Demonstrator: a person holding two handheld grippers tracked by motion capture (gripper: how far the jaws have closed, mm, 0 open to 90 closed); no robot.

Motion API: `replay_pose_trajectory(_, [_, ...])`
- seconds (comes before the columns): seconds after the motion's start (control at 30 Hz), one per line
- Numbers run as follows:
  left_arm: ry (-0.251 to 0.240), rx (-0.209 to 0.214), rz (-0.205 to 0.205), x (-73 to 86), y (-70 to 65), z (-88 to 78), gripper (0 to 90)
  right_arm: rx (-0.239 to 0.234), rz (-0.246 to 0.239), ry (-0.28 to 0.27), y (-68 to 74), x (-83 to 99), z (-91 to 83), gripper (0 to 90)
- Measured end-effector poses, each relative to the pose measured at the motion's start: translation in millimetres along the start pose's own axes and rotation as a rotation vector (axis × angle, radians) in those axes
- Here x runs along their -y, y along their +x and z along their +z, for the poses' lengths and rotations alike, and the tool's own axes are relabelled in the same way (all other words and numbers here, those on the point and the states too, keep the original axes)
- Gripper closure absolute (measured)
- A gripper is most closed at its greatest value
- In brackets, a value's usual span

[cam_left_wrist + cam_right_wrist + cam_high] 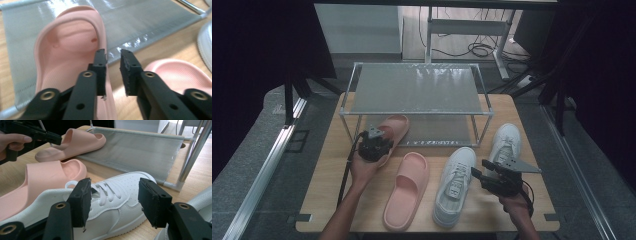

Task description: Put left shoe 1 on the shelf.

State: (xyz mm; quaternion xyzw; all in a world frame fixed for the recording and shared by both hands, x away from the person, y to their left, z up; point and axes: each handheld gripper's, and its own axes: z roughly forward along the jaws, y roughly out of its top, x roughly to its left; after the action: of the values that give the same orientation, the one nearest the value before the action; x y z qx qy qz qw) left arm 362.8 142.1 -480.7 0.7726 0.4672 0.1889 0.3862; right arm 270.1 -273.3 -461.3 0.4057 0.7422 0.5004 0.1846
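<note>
A pink slipper [394, 127] [67, 45] [82, 141] lies with its toe on the rack's lower shelf [140, 22] [135, 150]. My left gripper [379, 142] [113, 53] is at the slipper's heel. Its jaws stand a narrow gap apart, the left one over the slipper's rim, and shelf and table show through the gap. The second pink slipper [407, 192] [180, 75] [42, 177] lies mid-table. My right gripper [477, 175] [113, 182] is wide open just above the laces of a white sneaker [454, 185] [117, 200], touching nothing.
A two-shelf metal rack [417, 90] stands at the back of the wooden table [327, 200]. A second white sneaker [507, 140] [200, 200] lies at the right, by the rack's post. The left gripper [58, 140] and its hand appear far off in the right gripper view.
</note>
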Motion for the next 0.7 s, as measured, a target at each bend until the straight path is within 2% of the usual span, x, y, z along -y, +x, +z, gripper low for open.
replay_pose_trajectory(0.2, [0.007, 0.011, 0.004, 13.0, 0.2, -10.7, 89.7, 0.000, 0.000, 0.002, -0.4, 0.2, 0.4, 44.6])
replay_pose_trajectory(0.57, [-0.018, 0.017, -0.005, 27.1, -0.1, -36.5, 90.0, 0.001, 0.001, 0.002, -0.1, 0.5, 0.4, 44.6])
replay_pose_trajectory(0.7, [-0.020, 0.021, -0.009, 38.3, 0.9, -49.7, 90.0, 0.001, 0.001, -0.002, 0.5, -0.3, -0.8, 44.6])
